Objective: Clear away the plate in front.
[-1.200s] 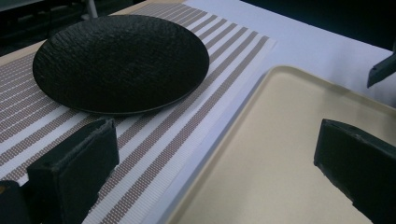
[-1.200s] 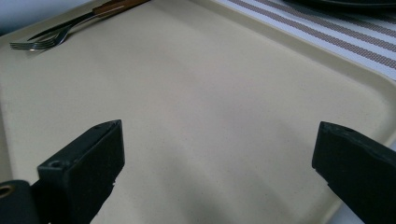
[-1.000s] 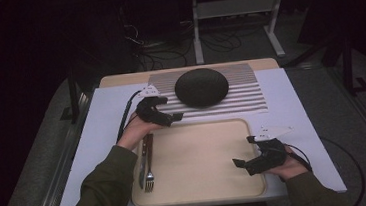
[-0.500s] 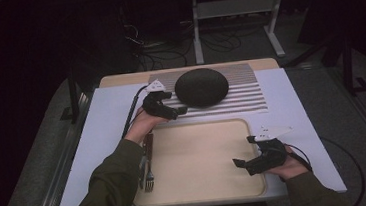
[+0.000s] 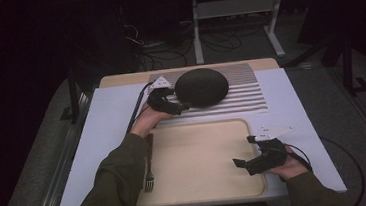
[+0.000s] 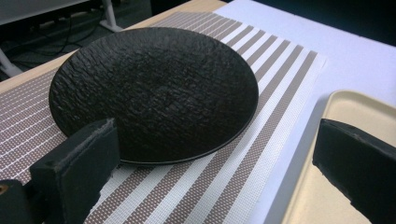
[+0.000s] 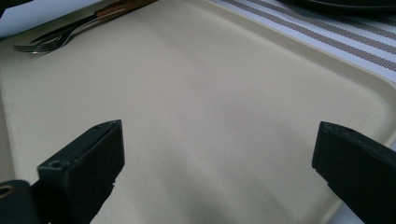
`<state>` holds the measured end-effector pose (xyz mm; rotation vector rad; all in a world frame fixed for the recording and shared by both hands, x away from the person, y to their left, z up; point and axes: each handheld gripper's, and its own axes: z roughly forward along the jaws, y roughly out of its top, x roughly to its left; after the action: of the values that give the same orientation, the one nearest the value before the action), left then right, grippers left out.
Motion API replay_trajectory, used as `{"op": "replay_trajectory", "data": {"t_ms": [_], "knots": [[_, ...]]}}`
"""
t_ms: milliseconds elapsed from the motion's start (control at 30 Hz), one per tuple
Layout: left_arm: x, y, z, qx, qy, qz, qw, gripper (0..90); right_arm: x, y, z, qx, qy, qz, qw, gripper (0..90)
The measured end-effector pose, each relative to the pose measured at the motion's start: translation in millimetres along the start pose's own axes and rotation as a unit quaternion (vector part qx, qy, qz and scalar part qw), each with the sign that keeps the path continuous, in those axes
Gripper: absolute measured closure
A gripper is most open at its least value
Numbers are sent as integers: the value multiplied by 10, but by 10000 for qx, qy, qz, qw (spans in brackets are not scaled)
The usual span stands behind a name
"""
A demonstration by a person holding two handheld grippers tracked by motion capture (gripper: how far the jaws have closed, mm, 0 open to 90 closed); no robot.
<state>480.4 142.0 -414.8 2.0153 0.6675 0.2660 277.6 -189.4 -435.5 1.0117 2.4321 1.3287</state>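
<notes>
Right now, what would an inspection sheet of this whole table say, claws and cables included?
Surface: white board over a wooden table, with a striped mat at the far side and a beige tray at the near side.
Job's things: black plate on the mat; fork on the tray's left edge.
Clutter: nothing seen.
Claws: left claw open at the plate's near-left rim; right claw open, over the tray's right part, holding nothing.
Cables: one from each claw; loose wires on the floor beyond.
Surroundings: dark room, metal stand behind the table.
</notes>
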Motion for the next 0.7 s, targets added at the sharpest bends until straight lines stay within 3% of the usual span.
{"op": "replay_trajectory", "data": {"t_ms": [300, 700], "knots": [[25, 0, 30, 44, 57, 187, 9998, 4, -2, 1, -1, -12, 4, -2, 10000, 22], [9, 11, 58, 195, 251, 593, 9977, 4, 0, 1, -5, -19, 12, -15, 10000, 22]]}}
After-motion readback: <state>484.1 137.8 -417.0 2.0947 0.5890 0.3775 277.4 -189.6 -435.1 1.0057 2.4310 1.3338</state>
